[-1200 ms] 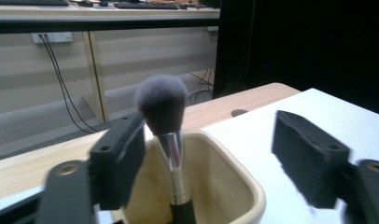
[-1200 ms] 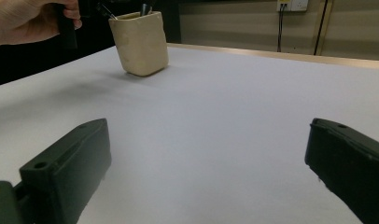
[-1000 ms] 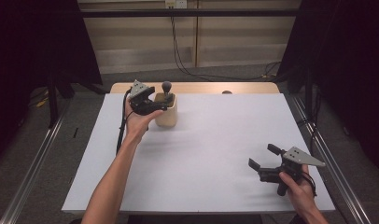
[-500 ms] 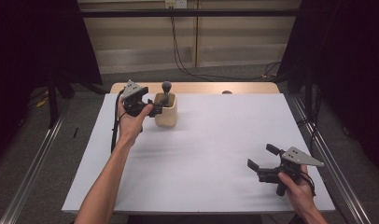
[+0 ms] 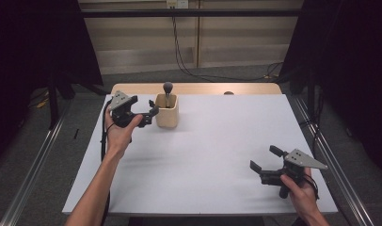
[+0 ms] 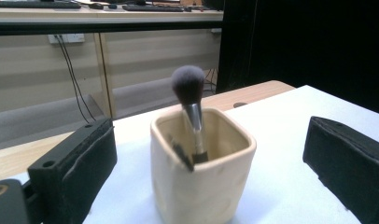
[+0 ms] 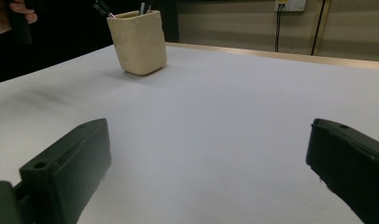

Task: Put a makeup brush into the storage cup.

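Note:
A cream square cup (image 5: 167, 114) stands at the far left of the white table top (image 5: 217, 141). A makeup brush (image 5: 168, 88) with a dark fluffy head stands upright in it, with another slim dark tool beside it. My left gripper (image 5: 150, 115) hovers just left of the cup and points at it. Its jaws have just been opening and stand wide with nothing between them. In the left gripper view the cup (image 6: 201, 177) and brush (image 6: 187, 86) sit a little ahead of the pads. My right gripper (image 5: 263, 157) rests open near the front right corner, holding nothing.
A strip of bare wooden table (image 5: 198, 88) shows behind the white top. Cables hang down the wall at the back. Dark curtains and metal rails flank both sides. In the right gripper view the cup (image 7: 137, 44) stands far off at the upper left.
My left gripper has let go of the cup and drawn back to the left, jaws now wide. The cup stays put. The right gripper has not moved.

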Available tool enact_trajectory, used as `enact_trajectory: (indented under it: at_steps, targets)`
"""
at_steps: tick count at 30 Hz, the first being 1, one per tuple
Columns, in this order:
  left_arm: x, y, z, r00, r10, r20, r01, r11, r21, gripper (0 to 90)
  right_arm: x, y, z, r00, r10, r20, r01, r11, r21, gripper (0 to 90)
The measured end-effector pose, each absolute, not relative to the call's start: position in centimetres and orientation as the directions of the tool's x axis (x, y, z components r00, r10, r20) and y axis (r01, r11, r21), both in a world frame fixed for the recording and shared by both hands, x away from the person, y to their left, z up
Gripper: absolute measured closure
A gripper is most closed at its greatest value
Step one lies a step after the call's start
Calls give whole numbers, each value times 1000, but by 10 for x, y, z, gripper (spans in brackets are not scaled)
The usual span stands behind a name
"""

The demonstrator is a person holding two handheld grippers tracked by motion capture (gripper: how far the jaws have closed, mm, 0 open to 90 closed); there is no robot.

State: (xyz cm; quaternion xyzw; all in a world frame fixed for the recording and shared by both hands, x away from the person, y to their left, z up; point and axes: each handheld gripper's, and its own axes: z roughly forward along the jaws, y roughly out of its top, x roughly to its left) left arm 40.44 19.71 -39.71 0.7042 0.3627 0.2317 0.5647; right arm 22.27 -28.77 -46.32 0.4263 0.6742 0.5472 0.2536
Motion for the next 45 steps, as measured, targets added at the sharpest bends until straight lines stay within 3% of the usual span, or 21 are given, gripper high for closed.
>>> enact_trajectory:
  at_steps: [45]
  targets:
    - [313,244,-429,652,753,-85,275,-132,952,37,217,-289,-461,-503,856,116,288,40,957,0]
